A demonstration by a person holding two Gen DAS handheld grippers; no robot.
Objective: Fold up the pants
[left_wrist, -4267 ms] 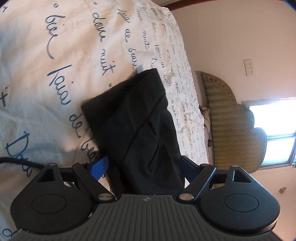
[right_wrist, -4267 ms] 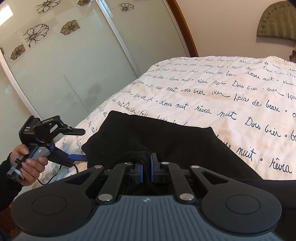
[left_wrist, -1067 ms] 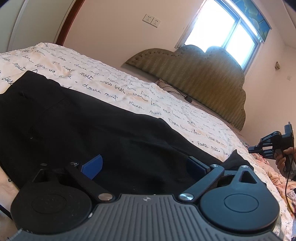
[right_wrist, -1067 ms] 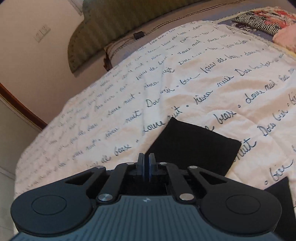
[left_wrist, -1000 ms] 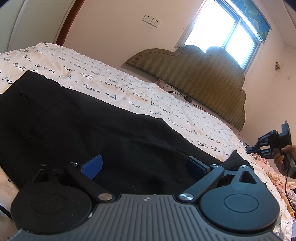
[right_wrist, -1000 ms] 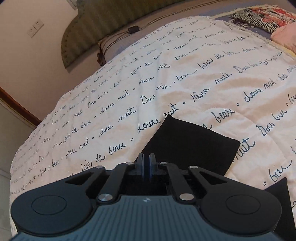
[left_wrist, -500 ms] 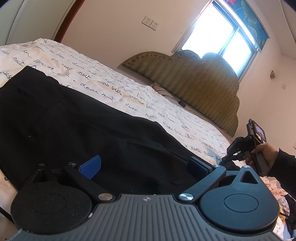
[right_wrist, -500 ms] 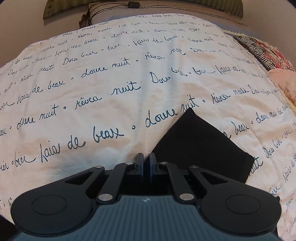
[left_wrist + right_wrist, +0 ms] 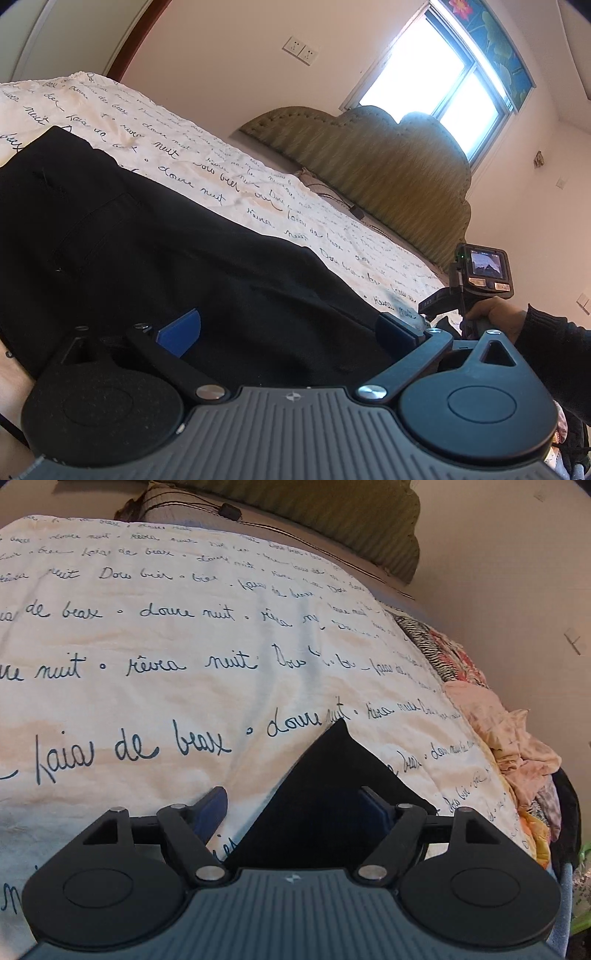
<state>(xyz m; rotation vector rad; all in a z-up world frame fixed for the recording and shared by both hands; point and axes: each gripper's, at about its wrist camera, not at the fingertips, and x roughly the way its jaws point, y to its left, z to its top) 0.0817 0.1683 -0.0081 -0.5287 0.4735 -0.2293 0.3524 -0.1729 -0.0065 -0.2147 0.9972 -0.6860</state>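
Observation:
Black pants (image 9: 155,258) lie flat along the white script-printed bedcover (image 9: 229,184). My left gripper (image 9: 288,332) hovers low over them near the seat, open, its blue pads (image 9: 179,332) spread wide with the cloth beneath them. In the right wrist view the end of a pant leg (image 9: 332,775) lies on the cover, its corner pointing away. My right gripper (image 9: 293,808) is over it with its jaws opening; the cloth lies between the pads, which do not press on it. The left wrist view also shows the right gripper (image 9: 476,284) in a hand at the pants' far end.
A green padded headboard (image 9: 369,166) and a bright window (image 9: 436,74) stand beyond the bed. A pile of colourful clothes (image 9: 509,738) lies along the bed's right edge. A dark cable (image 9: 229,511) runs by the headboard.
The right gripper, shut a second ago, now has its pads apart, and it has swung and dropped towards the pant leg's end. In the left view it came closer; the left gripper stayed put.

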